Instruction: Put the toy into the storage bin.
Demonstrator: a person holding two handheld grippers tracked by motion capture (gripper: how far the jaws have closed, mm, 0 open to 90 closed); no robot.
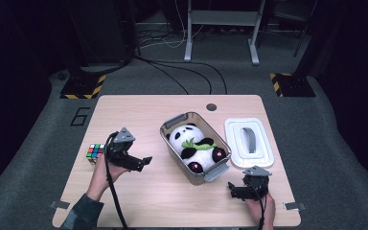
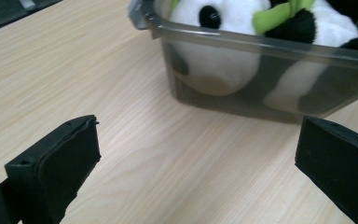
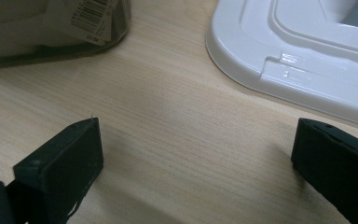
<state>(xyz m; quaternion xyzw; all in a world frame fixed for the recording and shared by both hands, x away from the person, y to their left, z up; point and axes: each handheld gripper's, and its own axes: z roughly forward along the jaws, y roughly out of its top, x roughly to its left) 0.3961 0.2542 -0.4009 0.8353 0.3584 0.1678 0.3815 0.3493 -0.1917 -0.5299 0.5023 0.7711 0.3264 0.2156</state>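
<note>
The white lid [image 3: 307, 51] lies flat on the worktop [image 1: 139, 110] just ahead and right of the right gripper [image 3: 196, 163], jaws spread and empty. The left gripper [image 2: 196, 163], likewise spread, faces the panda's bin [image 2: 261, 70]. Probably the right is better placed for the lid.

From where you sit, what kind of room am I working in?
Likely a lab or recording studio rather than a home: hazard-striped stand bases, loose cables on the floor, and a wooden table beside a floor number 6.
</note>
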